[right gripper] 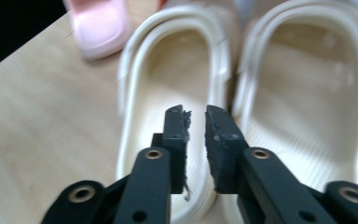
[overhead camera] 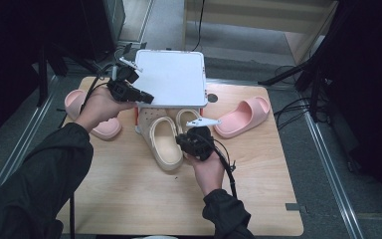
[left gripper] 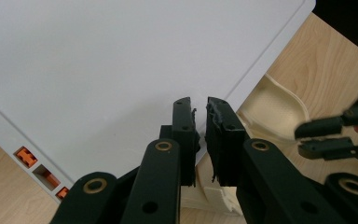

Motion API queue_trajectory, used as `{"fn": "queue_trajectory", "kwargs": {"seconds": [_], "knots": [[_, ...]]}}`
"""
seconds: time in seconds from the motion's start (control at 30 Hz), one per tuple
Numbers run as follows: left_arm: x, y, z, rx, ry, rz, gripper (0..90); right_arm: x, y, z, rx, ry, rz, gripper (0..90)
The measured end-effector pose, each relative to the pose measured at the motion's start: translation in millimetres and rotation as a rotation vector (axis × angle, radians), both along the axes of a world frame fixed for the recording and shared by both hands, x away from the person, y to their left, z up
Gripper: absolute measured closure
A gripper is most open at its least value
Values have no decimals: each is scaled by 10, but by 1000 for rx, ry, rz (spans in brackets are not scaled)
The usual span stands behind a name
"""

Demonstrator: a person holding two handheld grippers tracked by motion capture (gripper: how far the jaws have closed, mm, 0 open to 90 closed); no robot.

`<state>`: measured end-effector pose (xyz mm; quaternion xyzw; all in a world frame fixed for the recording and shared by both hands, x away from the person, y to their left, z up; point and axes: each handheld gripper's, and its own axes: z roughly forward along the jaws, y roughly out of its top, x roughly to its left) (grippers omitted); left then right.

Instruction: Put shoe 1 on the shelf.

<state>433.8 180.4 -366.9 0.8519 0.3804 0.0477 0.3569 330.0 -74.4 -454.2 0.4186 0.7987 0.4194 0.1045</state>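
Two cream clogs lie side by side ahead of my right gripper, jaws nearly closed, empty. My left gripper, likewise, overhangs the white lid. Two pink slides flank them.

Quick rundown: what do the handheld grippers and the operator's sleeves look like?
Both the left gripper and the right gripper are black, each with two flat jaws on linkage arms with brass-coloured pivot pins. The jaw pads look frayed. Each carries a pale three-cornered plate and trails a black cable. The sleeves are black.

Bare wood before cream clogs
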Motion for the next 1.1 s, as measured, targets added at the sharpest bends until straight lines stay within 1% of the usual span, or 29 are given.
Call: {"fn": "queue_trajectory", "kwargs": {"seconds": [0.1, 0.17, 0.2, 0.3, 0.37, 0.43, 0.47, 0.5, 0.57, 0.67, 0.73, 0.77, 0.83, 0.9, 0.93, 1.07, 1.1], "knots": [[0, -8, 0, -5, 3, 0, 826, -194, 28, -41, -45, -30, 54, 826], [1, -13, 5, 1, 4, -1, 827, -302, 52, -88, -56, -37, 81, 835], [2, -15, 8, 6, 4, -2, 827, -332, 61, -111, -60, -42, 96, 837], [-4, -24, 11, 13, -2, -3, 827, -427, 87, -204, -86, -39, 132, 862], [-6, -26, 11, 13, -3, -3, 827, -474, 89, -276, -83, -19, 153, 885], [-1, -21, 11, 11, 1, -6, 827, -509, 85, -328, -83, -6, 160, 900], [1, -21, 10, 10, 2, -4, 829, -515, 84, -348, -81, -10, 170, 900], [2, -21, 10, 10, 4, -5, 832, -528, 87, -373, -87, -7, 172, 900], [1, -23, 9, 3, 11, 0, 843, -537, 105, -418, -81, 2, 186, 900], [3, -28, 8, 1, 13, 9, 862, -533, 144, -490, -121, -4, 193, 900], [1, -40, 8, 1, 10, 10, 876, -518, 169, -544, -153, 4, 192, 900], [2, -43, 9, 0, 12, 10, 881, -504, 174, -564, -155, 0, 203, 900], [6, -45, 8, 0, 14, 9, 889, -489, 192, -563, -160, -11, 195, 900], [14, -41, 10, -2, 23, 9, 890, -476, 220, -565, -161, -11, 194, 900], [16, -41, 10, -6, 27, 14, 889, -466, 232, -572, -158, -19, 199, 900], [19, -40, 6, -11, 32, 16, 890, -441, 285, -571, -147, -8, 198, 900], [17, -42, 6, -12, 30, 17, 890, -435, 306, -568, -151, -12, 200, 900]]}}
